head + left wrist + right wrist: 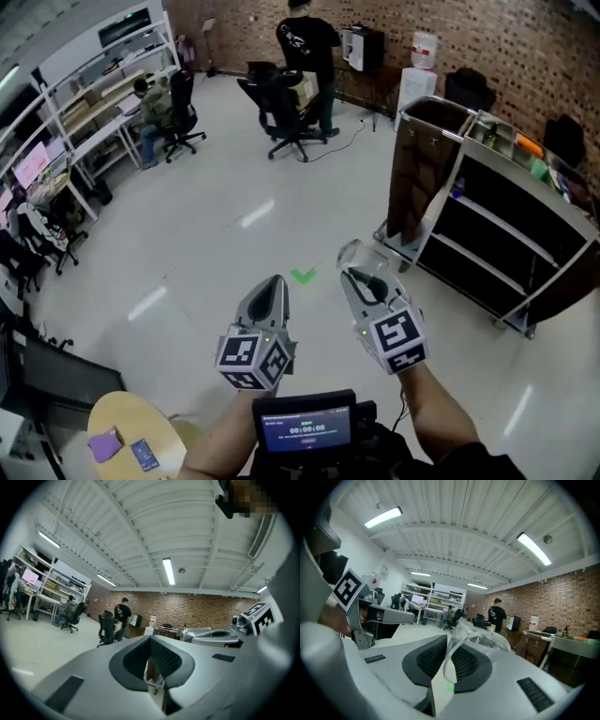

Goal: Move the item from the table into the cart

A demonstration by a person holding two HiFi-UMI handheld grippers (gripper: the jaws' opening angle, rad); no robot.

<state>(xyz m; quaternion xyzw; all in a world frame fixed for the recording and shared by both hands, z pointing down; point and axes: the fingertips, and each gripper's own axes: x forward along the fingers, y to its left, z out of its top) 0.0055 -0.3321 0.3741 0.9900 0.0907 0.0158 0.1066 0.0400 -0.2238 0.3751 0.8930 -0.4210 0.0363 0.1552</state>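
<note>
My right gripper [354,274] is shut on the rim of a clear plastic cup [362,255] and holds it over the open floor. In the right gripper view the cup's rim [480,641] curves out from between the pads of that gripper [449,653]. To its left my left gripper [277,281] points forward with its jaws shut and nothing between them; it looks the same in its own view [151,641]. The black shelved cart [525,220] stands ahead to the right, apart from both grippers. A round yellow table [141,422] lies behind at the lower left.
On the table lie a purple item [105,443] and a blue card [143,455]. A green mark [302,275] is on the floor ahead. Office chairs [286,112], a standing person [309,47], a seated person [155,108] and shelving [103,84] are farther off.
</note>
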